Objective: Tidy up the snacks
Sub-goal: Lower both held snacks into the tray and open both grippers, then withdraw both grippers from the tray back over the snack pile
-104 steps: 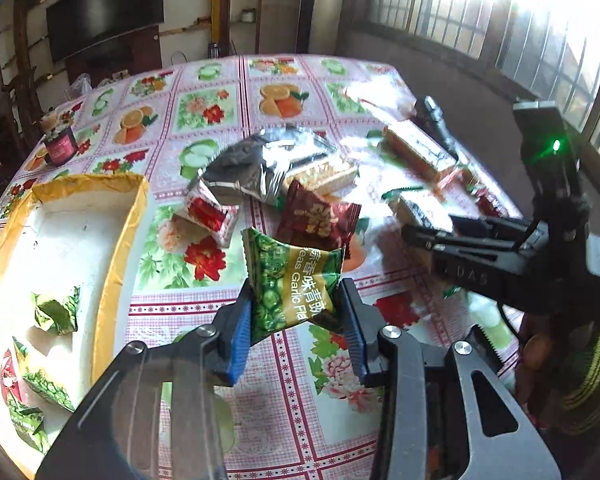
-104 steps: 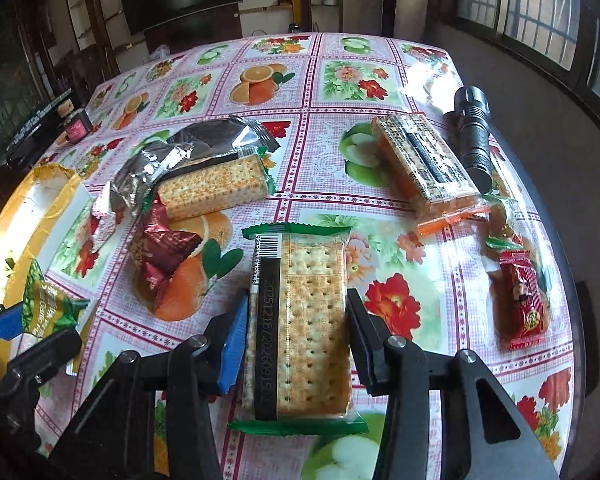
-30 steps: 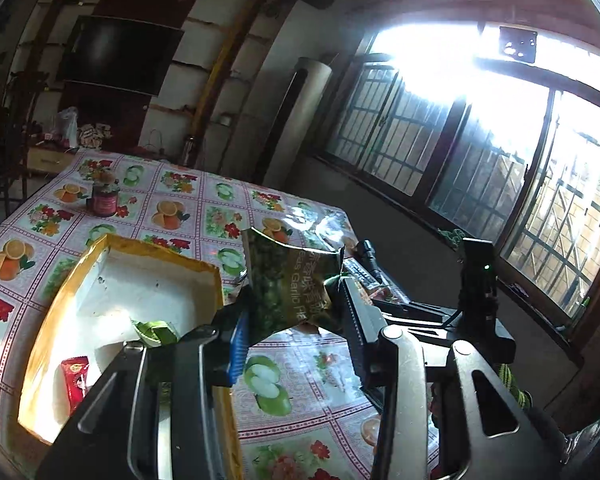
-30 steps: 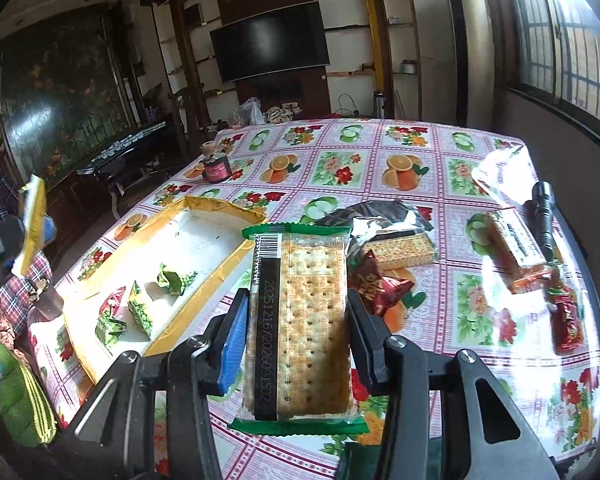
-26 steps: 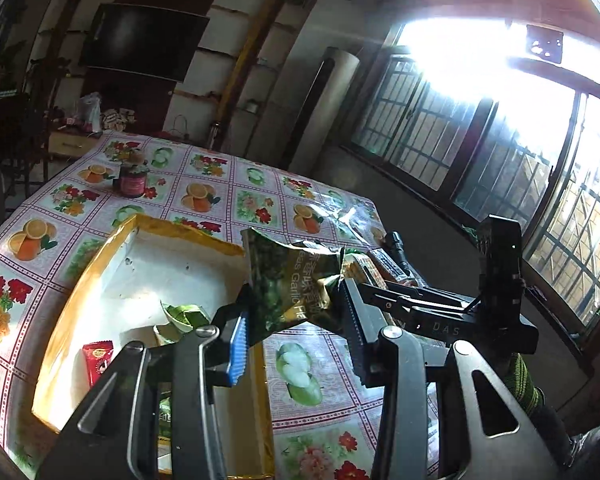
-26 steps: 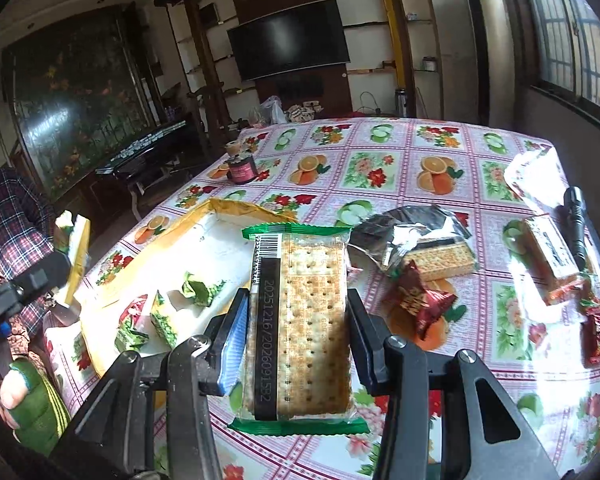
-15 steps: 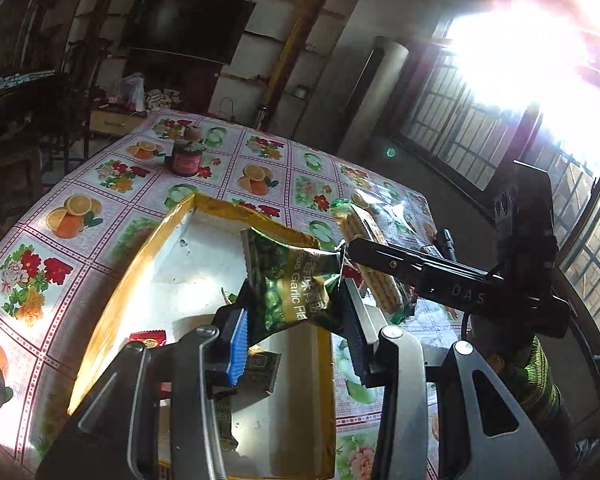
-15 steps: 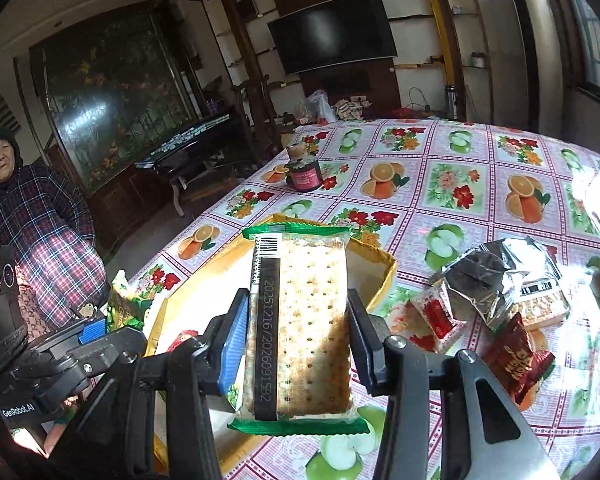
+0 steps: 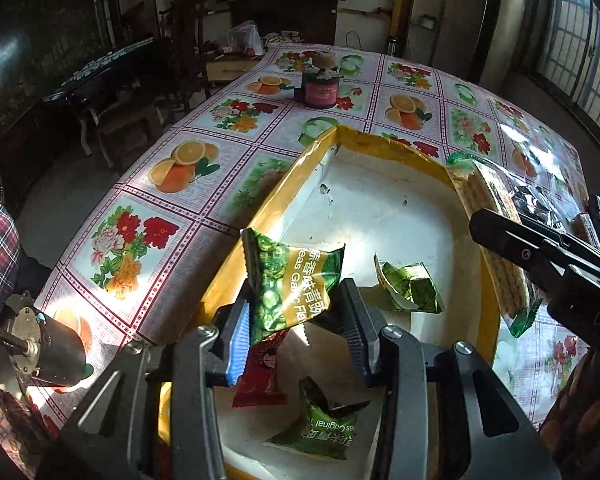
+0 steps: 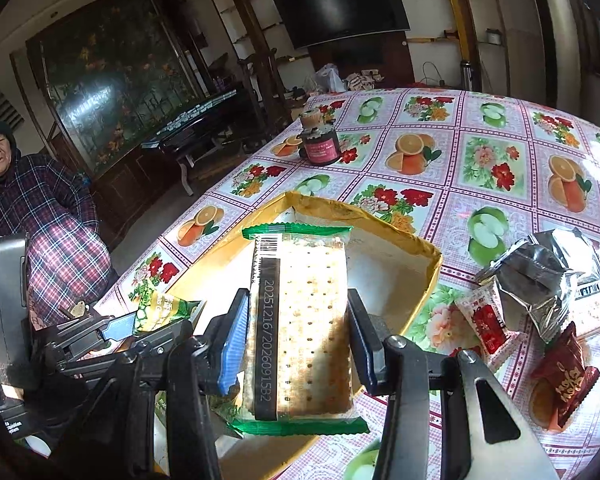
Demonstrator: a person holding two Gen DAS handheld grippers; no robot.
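Daylight is admitted from the windows (image 9: 580, 40) at the right, and the glossy tablecloth (image 9: 172, 216) is washed out by glare in bright patches. The white tray floor (image 9: 380, 216) is strongly lit, while the room behind is left dim. Straight lines are bent towards the edges by the fisheye, and the corners are darkened.

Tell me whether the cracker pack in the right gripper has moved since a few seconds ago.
Yes. The cracker pack, clamped in the right gripper, travelled from above the loose snacks to over the yellow tray.
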